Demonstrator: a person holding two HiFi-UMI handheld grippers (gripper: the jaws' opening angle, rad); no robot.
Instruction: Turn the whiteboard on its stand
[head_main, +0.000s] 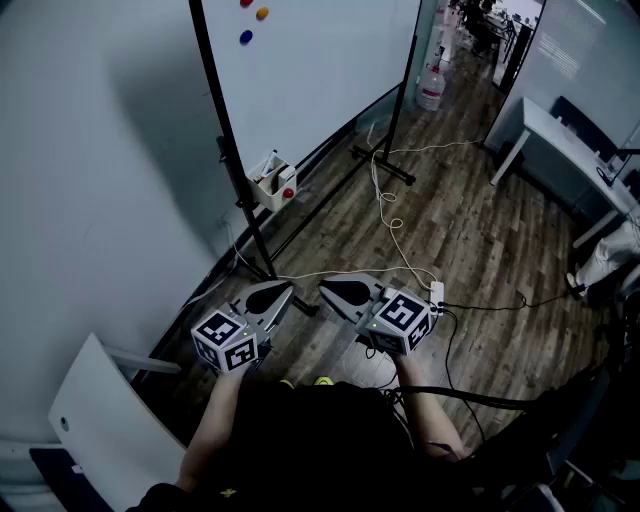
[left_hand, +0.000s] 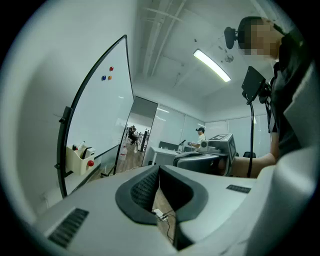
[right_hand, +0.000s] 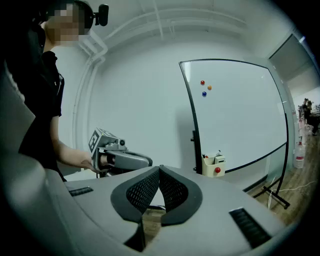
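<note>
The whiteboard (head_main: 320, 60) stands on a black wheeled stand (head_main: 235, 170) near the wall, ahead of me. Three coloured magnets (head_main: 247, 37) stick to it, and a small white tray (head_main: 272, 182) with markers hangs at its left post. My left gripper (head_main: 288, 289) and right gripper (head_main: 324, 287) are held side by side at waist height, short of the stand's foot, touching nothing. Both are shut and hold nothing. The whiteboard (left_hand: 106, 110) lies left of the shut left gripper (left_hand: 159, 168) in the left gripper view. It (right_hand: 235, 115) lies right of the shut right gripper (right_hand: 160, 169) in the right gripper view.
White cables (head_main: 398, 235) and a power strip (head_main: 437, 293) lie on the wooden floor right of the stand. A white desk (head_main: 560, 130) stands at the far right, and a large water bottle (head_main: 432, 88) sits beyond the board. A white panel (head_main: 100, 420) leans at lower left.
</note>
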